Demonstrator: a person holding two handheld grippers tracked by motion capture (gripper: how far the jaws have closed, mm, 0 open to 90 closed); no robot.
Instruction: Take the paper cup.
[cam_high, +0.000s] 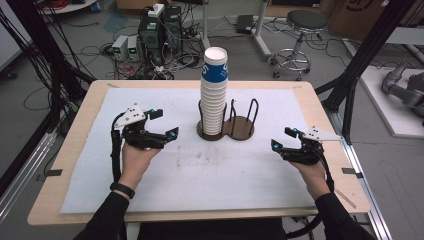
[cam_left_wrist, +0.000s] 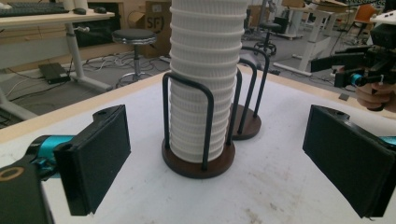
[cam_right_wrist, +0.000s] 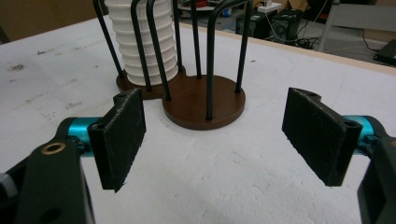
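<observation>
Fingers (cam_left_wrist: 100, 158) of the left gripper (cam_high: 162, 124) are gaping wide, empty, facing the cup stack (cam_high: 214, 95); right gripper (cam_high: 281, 138) is idling open, empty.

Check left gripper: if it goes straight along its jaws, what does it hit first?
Probably the stack of paper cups in the holder's near ring. The left gripper points at it with jaws open and empty, bare mat between; depth is uncertain.

Jaws apart, nothing between the pads (cam_right_wrist: 122, 135). Ahead on white mat (cam_right_wrist: 233, 177): brown double-ring holder (cam_right_wrist: 203, 105) with black wire loops. Near ring bare; far ring holds ribbed white cup stack (cam_right_wrist: 145, 42). Table edge (cam_right_wrist: 327, 53) beyond.
</observation>
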